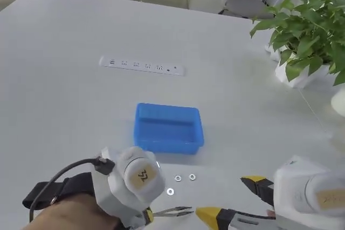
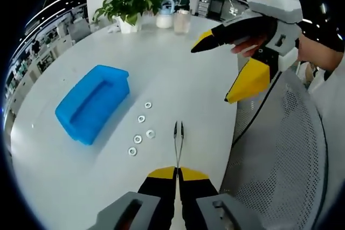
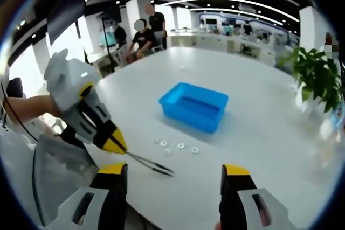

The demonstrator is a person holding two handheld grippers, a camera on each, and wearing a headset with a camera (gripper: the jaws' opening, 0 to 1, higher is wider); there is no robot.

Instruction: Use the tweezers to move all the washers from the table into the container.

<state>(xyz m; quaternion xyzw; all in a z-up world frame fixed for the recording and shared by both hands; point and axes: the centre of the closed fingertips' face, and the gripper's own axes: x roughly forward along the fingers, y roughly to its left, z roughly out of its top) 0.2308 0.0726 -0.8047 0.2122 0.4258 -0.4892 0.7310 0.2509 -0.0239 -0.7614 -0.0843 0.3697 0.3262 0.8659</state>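
Blue open container (image 2: 91, 103) upright, 5 small silver washers (image 2: 141, 118) beside it; tweezers (image 2: 178, 141), tips together, clamped in left tool (image 2: 177, 172).

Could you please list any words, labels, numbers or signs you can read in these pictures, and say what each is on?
No text reads clearly.
Round label on the left gripper: a dark zigzag mark, too blurred to read.
Tan label on the right gripper: faint marks, illegible.
Power strip: markings too small to read.
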